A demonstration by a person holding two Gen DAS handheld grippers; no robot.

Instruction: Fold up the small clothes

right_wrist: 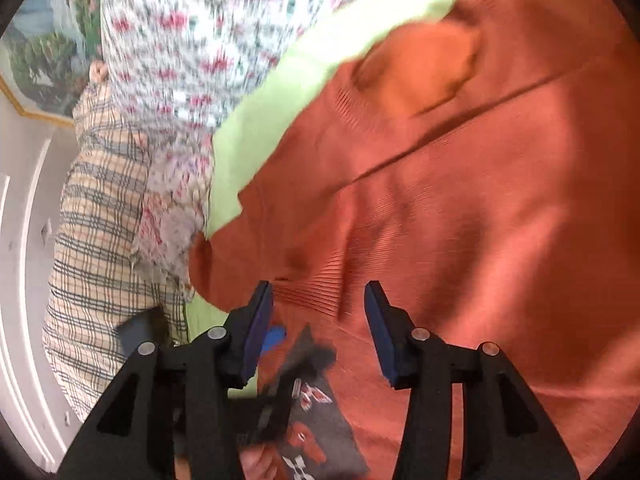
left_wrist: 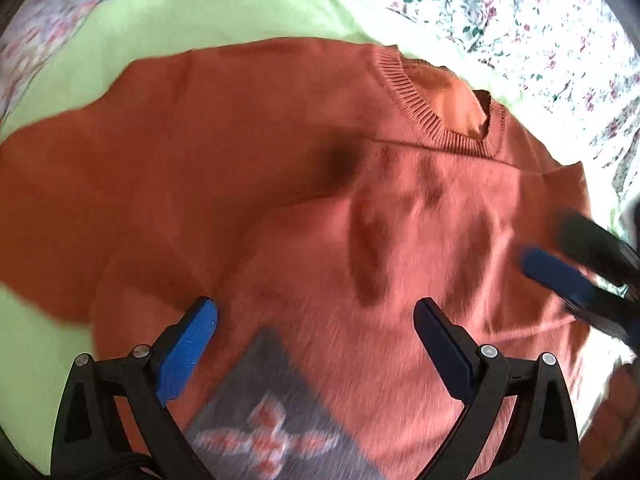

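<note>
Under and ahead of the left gripper (left_wrist: pixel 316 320) jaws, sweater (left_wrist: pixel 280 184) spread on sheet (left_wrist: pixel 208 12); neckline (left_wrist: pixel 436 108) ahead-right; right gripper (left_wrist: pixel 576 280) farther right.

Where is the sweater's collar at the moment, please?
In the left wrist view the collar sits upper right of centre, at the sweater's far edge, next to the green cloth.

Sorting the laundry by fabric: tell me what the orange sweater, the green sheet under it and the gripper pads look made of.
Orange sweater: knit, probably cotton or wool blend; ribbed collar, soft matte surface.
Green sheet: thin woven cloth, likely cotton; smooth, matte, lies flat.
Pads of the left gripper: blue, slightly grainy, rubbery or foam-like, on black hard-plastic fingers; exact material unclear.
</note>
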